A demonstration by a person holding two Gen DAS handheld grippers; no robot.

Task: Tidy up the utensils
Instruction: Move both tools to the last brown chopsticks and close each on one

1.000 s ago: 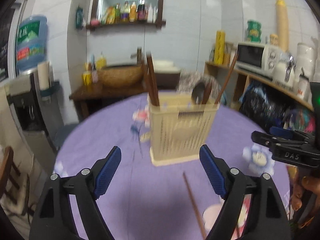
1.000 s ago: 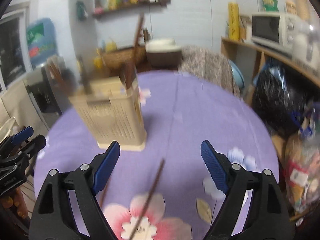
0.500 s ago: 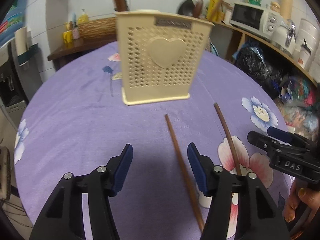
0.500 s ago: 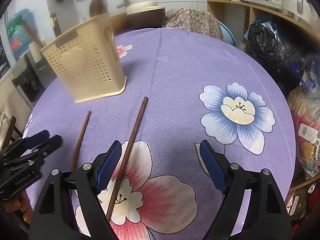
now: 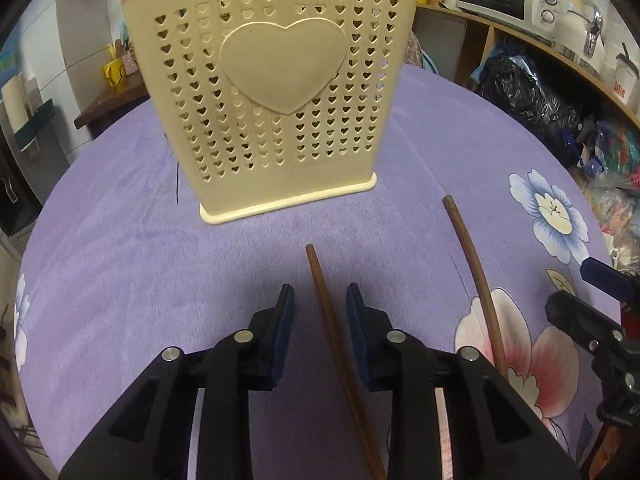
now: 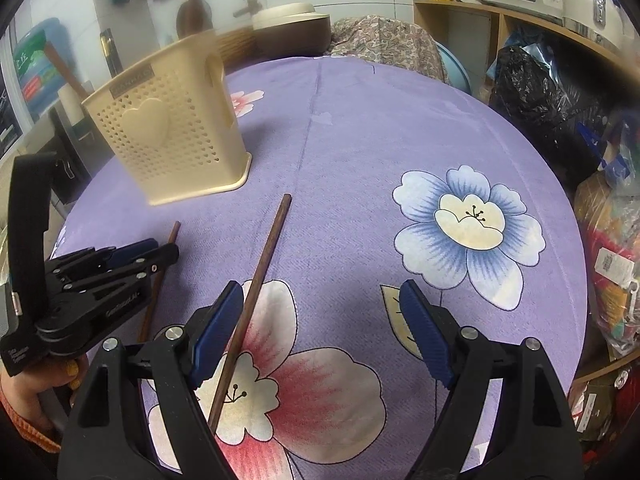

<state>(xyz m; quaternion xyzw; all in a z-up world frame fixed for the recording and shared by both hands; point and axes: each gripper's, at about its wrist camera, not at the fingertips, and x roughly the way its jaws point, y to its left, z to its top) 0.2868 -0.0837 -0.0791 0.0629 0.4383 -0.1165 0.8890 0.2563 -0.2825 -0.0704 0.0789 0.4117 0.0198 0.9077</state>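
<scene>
On purple cloth (image 5: 120, 240): left gripper (image 5: 320, 300) fingers narrow, straddling slim wooden chopstick (image 5: 324, 304); right gripper (image 6: 320, 312) fingers wide.

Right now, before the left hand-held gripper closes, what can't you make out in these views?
- Near end of the left chopstick: hidden below the left hand-held gripper, left wrist view.
- Utensil holder contents: top edge crops them.
- Right chopstick near end: behind the right hand-held gripper, right wrist view.

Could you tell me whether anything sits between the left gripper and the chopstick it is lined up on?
Nothing visible does. The left gripper already straddles the nearer chopstick lying on the purple tablecloth, with open gaps on both sides.
</scene>
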